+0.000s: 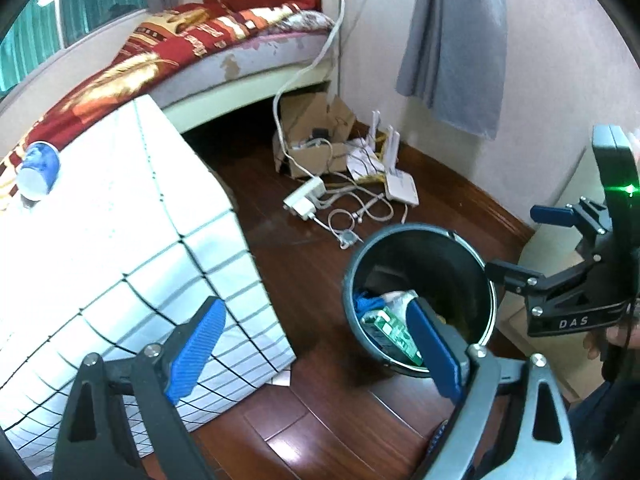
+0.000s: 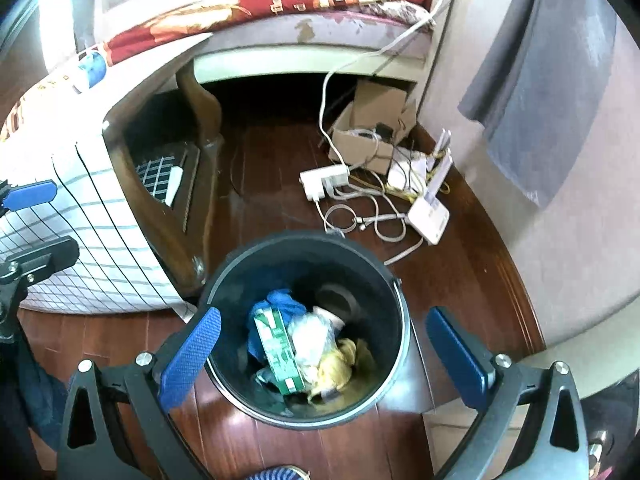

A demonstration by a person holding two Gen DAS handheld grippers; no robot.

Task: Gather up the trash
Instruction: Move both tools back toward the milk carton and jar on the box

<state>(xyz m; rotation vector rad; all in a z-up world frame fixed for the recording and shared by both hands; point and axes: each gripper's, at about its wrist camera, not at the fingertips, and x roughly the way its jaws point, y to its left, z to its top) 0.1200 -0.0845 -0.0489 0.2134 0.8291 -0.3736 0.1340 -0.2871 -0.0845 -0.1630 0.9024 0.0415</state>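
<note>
A dark round trash bin [image 1: 476, 252] stands on the wooden floor. It holds a green carton [image 2: 280, 354], a blue rag [image 2: 278, 300], crumpled white plastic [image 2: 314, 334] and something yellow [image 2: 336, 368]. My right gripper [image 2: 324, 356] hovers over the bin [image 2: 384, 280], open, with nothing between its blue pads. My left gripper [image 1: 316, 352] is open and empty too, above the floor between the bin and the cloth-covered table [image 1: 120, 240]. A blue-and-white paper cup [image 1: 38, 172] lies on its side on that table, also visible in the right wrist view as the cup [image 2: 90, 70].
Against the wall lie a cardboard box [image 1: 312, 136], a white power strip [image 1: 306, 198], a router [image 1: 402, 186] and tangled cables [image 1: 352, 216]. A bed with a red patterned blanket [image 1: 192, 36] is behind. A grey cloth [image 1: 452, 40] hangs on the wall.
</note>
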